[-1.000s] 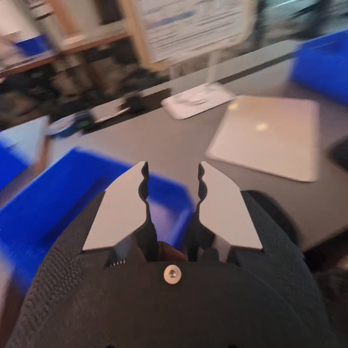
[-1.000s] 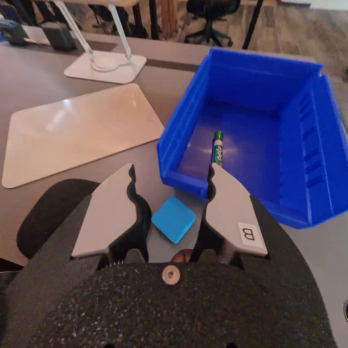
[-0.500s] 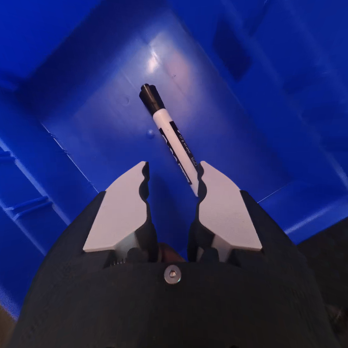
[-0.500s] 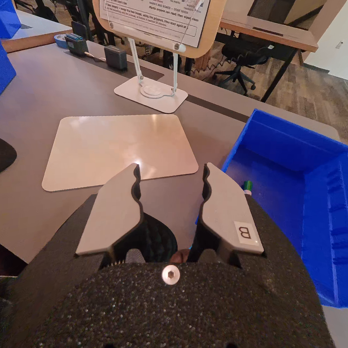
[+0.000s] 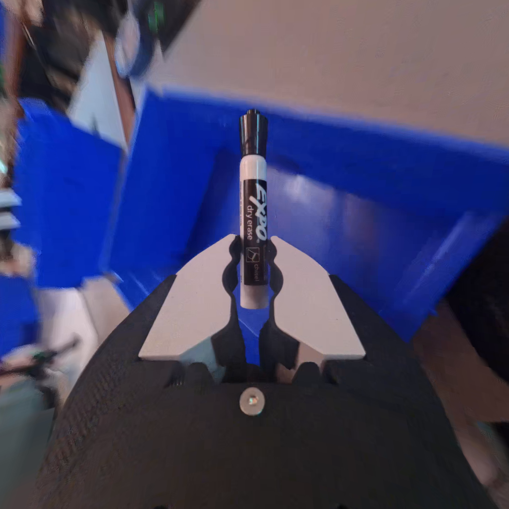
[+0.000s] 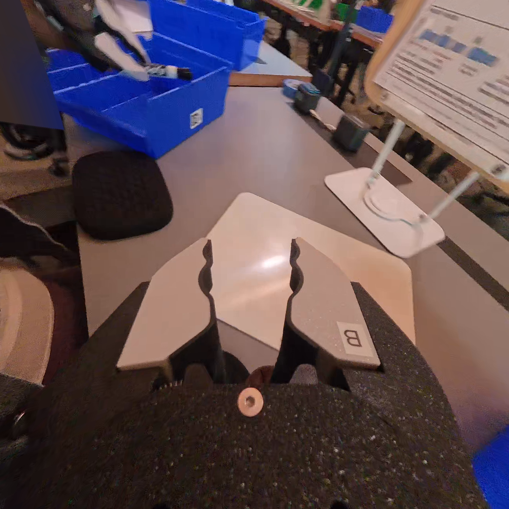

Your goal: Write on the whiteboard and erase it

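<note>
My left gripper is shut on a black dry-erase marker. The marker points straight forward, capped end away from me, over a blue bin. In the right wrist view the left gripper shows far off at the upper left, holding the marker above that blue bin. My right gripper is open and empty, a little above the near part of the blank whiteboard, which lies flat on the grey table.
A black pad lies left of the whiteboard. A sign on a white stand stands at the right. Small dark boxes and a tape roll sit at the back. Another blue bin's corner shows at the lower right. The grippers' ends are close to 45 centimeters from one another.
My left gripper closed on the marker that lay in the blue bin and lifted it. My right gripper swung left from the other blue bin to over the whiteboard, still open.
</note>
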Motion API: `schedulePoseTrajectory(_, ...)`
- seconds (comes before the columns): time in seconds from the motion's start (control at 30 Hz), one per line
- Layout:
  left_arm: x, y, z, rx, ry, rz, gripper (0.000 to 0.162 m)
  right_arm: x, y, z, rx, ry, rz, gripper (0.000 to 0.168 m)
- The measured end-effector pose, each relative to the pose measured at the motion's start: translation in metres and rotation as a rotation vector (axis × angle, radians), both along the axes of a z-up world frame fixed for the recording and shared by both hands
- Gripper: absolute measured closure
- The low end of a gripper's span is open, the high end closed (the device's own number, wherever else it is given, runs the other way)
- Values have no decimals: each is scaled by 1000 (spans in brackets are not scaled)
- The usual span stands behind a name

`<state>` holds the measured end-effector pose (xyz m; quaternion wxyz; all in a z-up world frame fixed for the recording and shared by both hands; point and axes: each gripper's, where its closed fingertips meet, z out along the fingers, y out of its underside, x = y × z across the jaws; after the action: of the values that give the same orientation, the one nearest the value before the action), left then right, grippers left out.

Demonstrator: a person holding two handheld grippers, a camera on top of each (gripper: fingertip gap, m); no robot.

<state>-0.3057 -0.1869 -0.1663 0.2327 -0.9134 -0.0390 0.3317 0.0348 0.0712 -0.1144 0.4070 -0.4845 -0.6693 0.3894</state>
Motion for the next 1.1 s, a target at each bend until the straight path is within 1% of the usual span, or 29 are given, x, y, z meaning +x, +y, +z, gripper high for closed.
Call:
schedulePoseTrajectory(0.1,37,44,40,-89,177,-348,143,-41,-45,10,75,-26,216,111)
schedulePoseTrajectory(0.17,63,72,59,-154,313,-524,144,-65,-70,21,114,-24,329,111)
schedulePoseTrajectory(0.23,92,97,72,-222,456,-707,143,-89,-82,27,161,-48,382,110)
schedulePoseTrajectory(0.33,136,129,72,-297,609,-931,144,-121,-83,26,213,-114,391,112)
schedulePoseTrajectory(0.43,171,150,63,-345,733,-1112,144,-137,-85,2,159,-286,432,115)
schedulePoseTrajectory(0.47,181,155,60,-346,753,-1162,144,-138,-88,-8,134,-344,465,119)
schedulePoseTrajectory(0.5,189,160,57,-340,759,-1201,144,-136,-91,-17,112,-392,492,128)
schedulePoseTrajectory(0.53,196,163,55,-329,756,-1237,144,-134,-93,-25,97,-428,514,144)
schedulePoseTrajectory(0.57,200,166,54,-311,744,-1257,144,-133,-93,-31,88,-440,517,154)
schedulePoseTrajectory(0.6,203,168,52,-285,694,-1254,143,-133,-91,-32,74,-425,508,154)
schedulePoseTrajectory(0.63,204,173,53,-214,636,-1228,142,-132,-87,-31,36,-397,495,154)
schedulePoseTrajectory(0.67,205,179,60,-89,589,-1188,139,-132,-82,-25,-25,-349,477,154)
schedulePoseTrajectory(0.73,210,192,82,286,469,-1081,125,-129,-72,-10,-190,-230,453,154)
schedulePoseTrajectory(0.77,217,196,91,494,364,-1032,116,-129,-67,-3,-273,-167,420,154)
schedulePoseTrajectory(0.8,226,197,102,717,232,-978,114,-131,-62,4,-356,-83,372,154)
schedulePoseTrajectory(0.83,234,198,106,882,81,-928,114,-129,-62,13,-455,7,380,154)
schedulePoseTrajectory(0.87,236,200,103,964,-27,-863,114,-126,-59,19,-553,71,375,154)
schedulePoseTrajectory(0.9,231,201,101,1028,-80,-787,112,-124,-51,24,-632,137,333,154)
schedulePoseTrajectory(0.93,229,201,97,1074,-124,-741,110,-121,-42,31,-715,220,311,154)
schedulePoseTrajectory(0.97,232,203,90,1103,-208,-717,111,-115,-34,40,-805,302,303,154)
schedulePoseTrajectory(1.03,250,210,69,1066,-422,-747,111,-106,-24,50,-941,401,305,154)
schedulePoseTrajectory(1.1,269,217,54,997,-592,-810,112,-99,-26,53,-995,441,344,154)
